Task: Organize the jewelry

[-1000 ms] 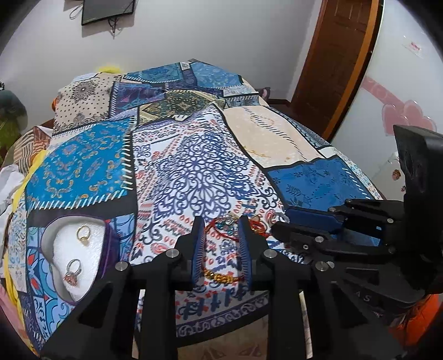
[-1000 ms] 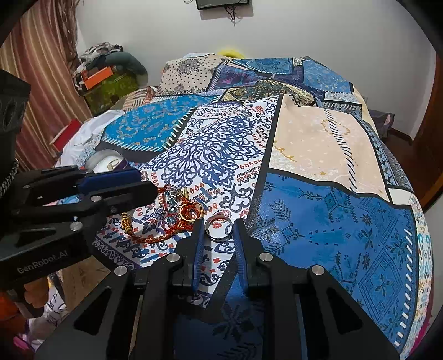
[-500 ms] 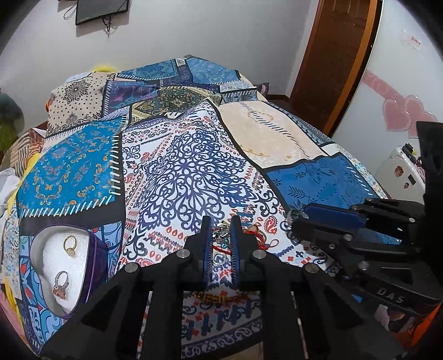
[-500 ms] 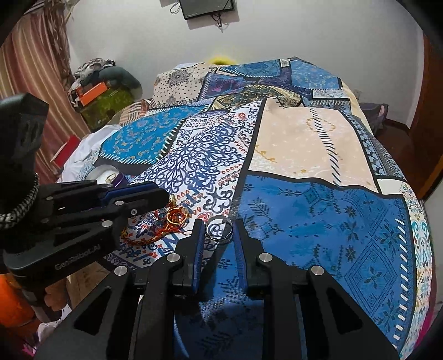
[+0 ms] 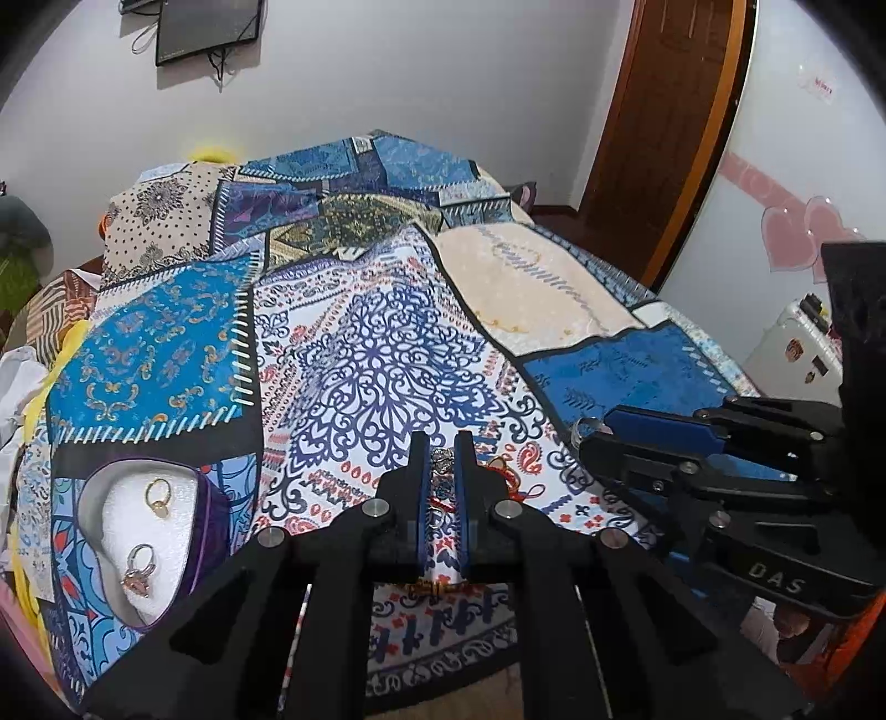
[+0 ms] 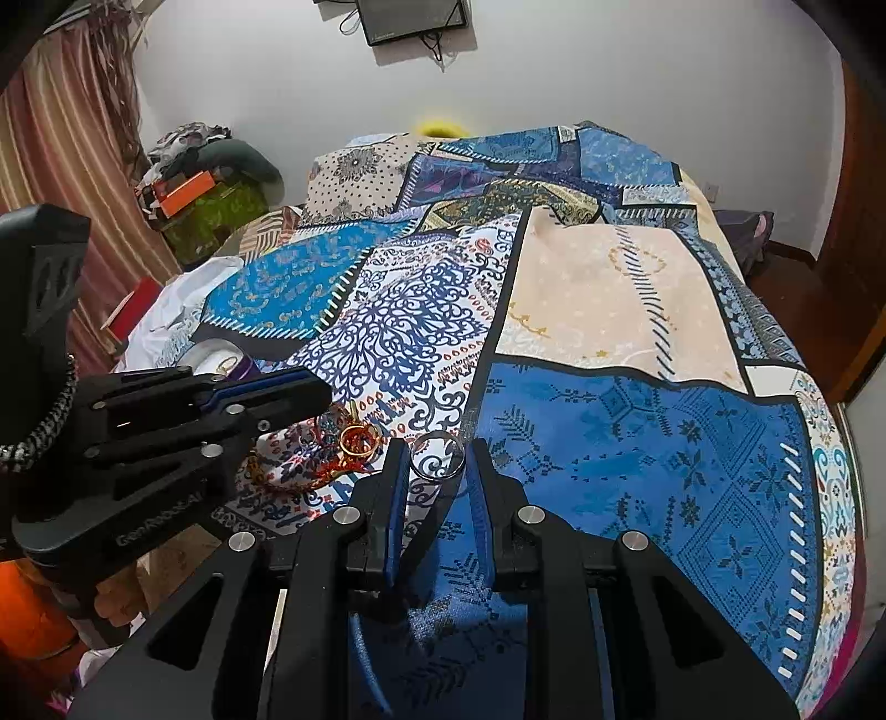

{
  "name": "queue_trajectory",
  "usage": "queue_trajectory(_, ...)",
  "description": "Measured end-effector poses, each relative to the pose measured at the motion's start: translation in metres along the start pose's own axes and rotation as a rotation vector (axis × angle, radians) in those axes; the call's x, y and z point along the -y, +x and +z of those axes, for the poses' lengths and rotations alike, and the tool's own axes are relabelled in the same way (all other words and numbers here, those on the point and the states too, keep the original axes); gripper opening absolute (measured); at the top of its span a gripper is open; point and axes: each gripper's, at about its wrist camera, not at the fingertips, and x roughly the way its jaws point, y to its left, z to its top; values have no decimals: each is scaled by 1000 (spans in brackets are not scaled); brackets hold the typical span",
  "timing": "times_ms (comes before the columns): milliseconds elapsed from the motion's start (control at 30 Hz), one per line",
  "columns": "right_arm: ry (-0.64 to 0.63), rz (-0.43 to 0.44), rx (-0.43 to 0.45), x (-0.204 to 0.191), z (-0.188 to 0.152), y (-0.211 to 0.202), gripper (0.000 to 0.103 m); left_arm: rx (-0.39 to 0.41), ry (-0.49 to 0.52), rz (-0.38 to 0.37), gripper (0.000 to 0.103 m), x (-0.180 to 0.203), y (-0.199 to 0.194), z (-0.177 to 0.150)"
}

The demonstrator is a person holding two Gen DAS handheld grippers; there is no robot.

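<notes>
Both grippers (image 5: 443, 457) (image 6: 436, 459) angle downward, pinching rings.

Lots you can't make out here. The left gripper (image 5: 442, 457) is pinched down on something small and silvery – ring or charm, too tiny to call – and its fingers cover most of the jewelry pile (image 6: 338, 443), so red cord and gold beads only peek out. The heart-shaped ring box (image 5: 144, 531) is mostly hidden behind the left gripper in the right wrist view. The wall TV (image 6: 412, 19) is cut off by the top edge. The hands holding both grippers – basically out of view.
</notes>
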Motion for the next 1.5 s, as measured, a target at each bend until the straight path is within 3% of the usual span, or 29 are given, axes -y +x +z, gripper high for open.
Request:
queue_trajectory(700,-61,11,111,-46,23,-37,19,159,-67,49,6,-30,-87,1)
queue_trajectory(1033,-119,52,141,-91,35,-35,19,213,-120,103,6,-68,-120,-11)
queue_trajectory(1500,-198,101,100,-142,43,-2,19,238,-176,169,6,-122,-142,-30)
